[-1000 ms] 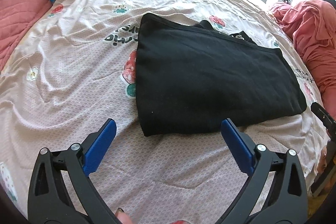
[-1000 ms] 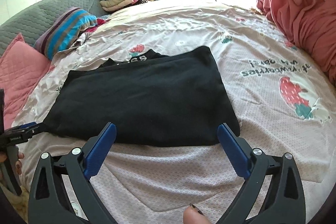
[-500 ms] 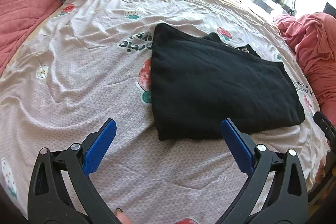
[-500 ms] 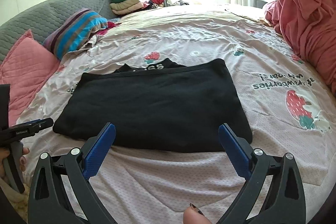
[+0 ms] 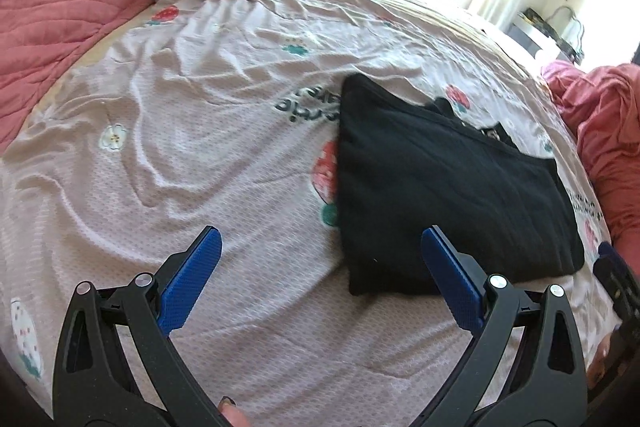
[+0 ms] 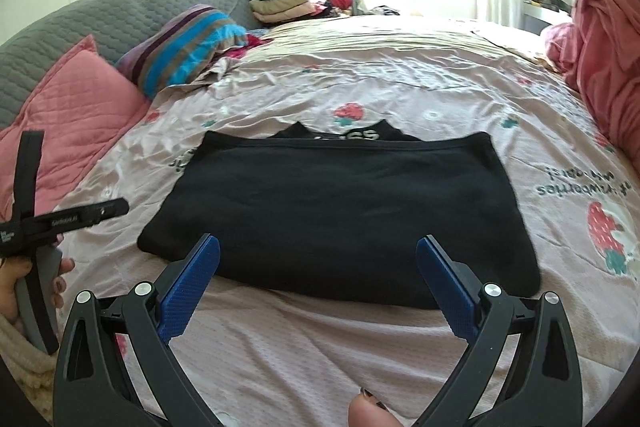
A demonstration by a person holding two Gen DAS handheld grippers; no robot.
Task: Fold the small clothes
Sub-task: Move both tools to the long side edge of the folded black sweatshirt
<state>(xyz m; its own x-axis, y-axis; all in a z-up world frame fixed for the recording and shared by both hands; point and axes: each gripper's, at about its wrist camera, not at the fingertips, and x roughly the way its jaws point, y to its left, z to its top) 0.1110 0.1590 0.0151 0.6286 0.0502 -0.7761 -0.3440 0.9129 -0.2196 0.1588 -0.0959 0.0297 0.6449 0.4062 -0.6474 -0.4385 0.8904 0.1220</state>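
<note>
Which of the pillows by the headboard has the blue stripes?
The striped pillow, banded in blue, purple and brown, lying farther up the bed than the plain pink quilted pillow.

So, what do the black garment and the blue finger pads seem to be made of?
Black garment: probably soft matte knit, cotton-like; no shine, slightly fuzzy surface. Blue finger pads: probably rubber or plastic, judging by the fine dotted grip texture.

Your right tool (image 6: 318,259) is wide open and holds nothing. Its blue tips hang just above the near edge of the folded black top (image 6: 340,211). The top lies flat on the bed (image 6: 400,75). Your left tool (image 6: 60,221) is off to the side, near the pink pillow (image 6: 76,111).
</note>
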